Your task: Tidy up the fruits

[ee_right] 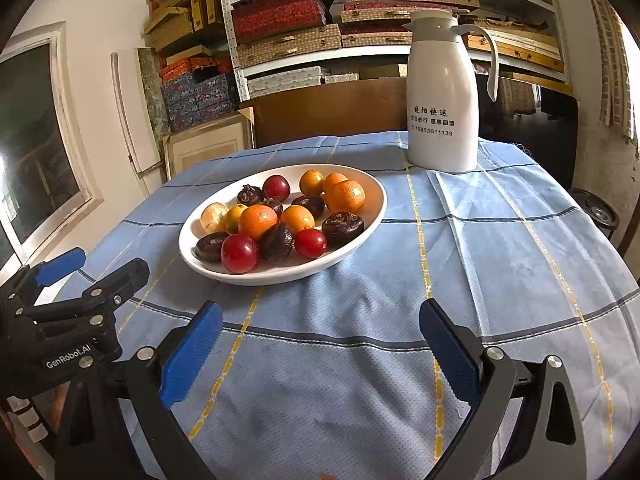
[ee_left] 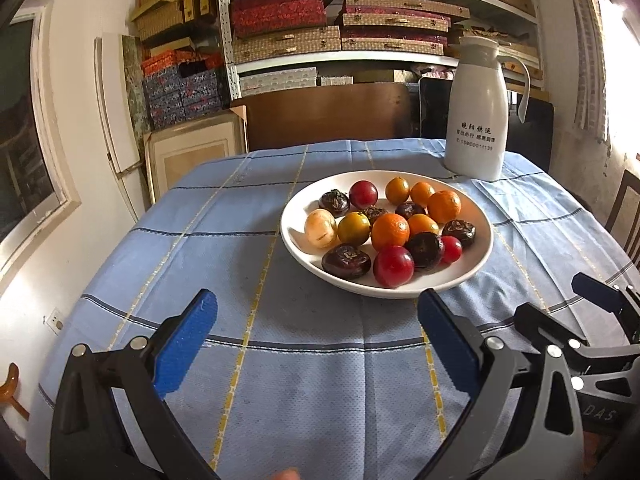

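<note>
A white plate [ee_left: 476,256] [ee_right: 360,228] sits on the blue checked tablecloth, holding several fruits: orange tangerines [ee_left: 390,231] [ee_right: 258,222], red plums [ee_left: 393,266] [ee_right: 239,253], dark brown fruits [ee_left: 346,261] [ee_right: 343,228] and one pale peach-coloured fruit [ee_left: 321,228] [ee_right: 214,216]. My left gripper [ee_left: 318,308] is open and empty, just short of the plate's near rim. My right gripper [ee_right: 322,316] is open and empty, near and to the right of the plate. Each gripper shows at the edge of the other's view: the right [ee_left: 560,312], the left [ee_right: 100,268].
A white thermos jug [ee_left: 478,110] [ee_right: 442,96] stands on the table's far right. Behind the table are a brown board [ee_left: 328,116] and shelves of stacked boxes [ee_left: 340,20]. A window frame [ee_left: 28,140] is on the left wall.
</note>
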{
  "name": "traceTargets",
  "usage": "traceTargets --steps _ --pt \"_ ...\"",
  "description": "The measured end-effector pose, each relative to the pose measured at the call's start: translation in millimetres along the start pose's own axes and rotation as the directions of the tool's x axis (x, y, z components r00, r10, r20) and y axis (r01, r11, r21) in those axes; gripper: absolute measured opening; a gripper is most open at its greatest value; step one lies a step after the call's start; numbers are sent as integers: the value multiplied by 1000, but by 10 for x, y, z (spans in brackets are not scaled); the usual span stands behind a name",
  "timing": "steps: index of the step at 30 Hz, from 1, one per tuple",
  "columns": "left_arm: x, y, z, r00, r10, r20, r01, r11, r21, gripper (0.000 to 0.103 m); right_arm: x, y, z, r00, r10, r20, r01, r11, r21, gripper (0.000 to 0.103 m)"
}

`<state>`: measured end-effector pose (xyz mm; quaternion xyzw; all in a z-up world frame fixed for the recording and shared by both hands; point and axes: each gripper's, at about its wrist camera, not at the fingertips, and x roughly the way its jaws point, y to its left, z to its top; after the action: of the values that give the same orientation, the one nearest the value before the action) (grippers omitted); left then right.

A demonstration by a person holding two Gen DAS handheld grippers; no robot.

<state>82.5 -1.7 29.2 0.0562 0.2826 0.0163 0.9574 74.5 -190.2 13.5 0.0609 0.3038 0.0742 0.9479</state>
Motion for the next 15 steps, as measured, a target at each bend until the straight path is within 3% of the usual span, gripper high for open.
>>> traceTargets --steps 8,11,15 --pt "-12 142 12 996 -87 -16 86 994 -73 98 -14 4 -7 1000 6 -1 -6 1000 3 99" --pt "-43 135 6 1000 -26 7 26 998 -63 98 -15 3 -5 1000 7 0 -7 1000 4 99" --pt "-57 73 -2 1000 5 20 -4 999 -31 98 -18 10 -5 1000 9 -1 -9 1000 7 99"
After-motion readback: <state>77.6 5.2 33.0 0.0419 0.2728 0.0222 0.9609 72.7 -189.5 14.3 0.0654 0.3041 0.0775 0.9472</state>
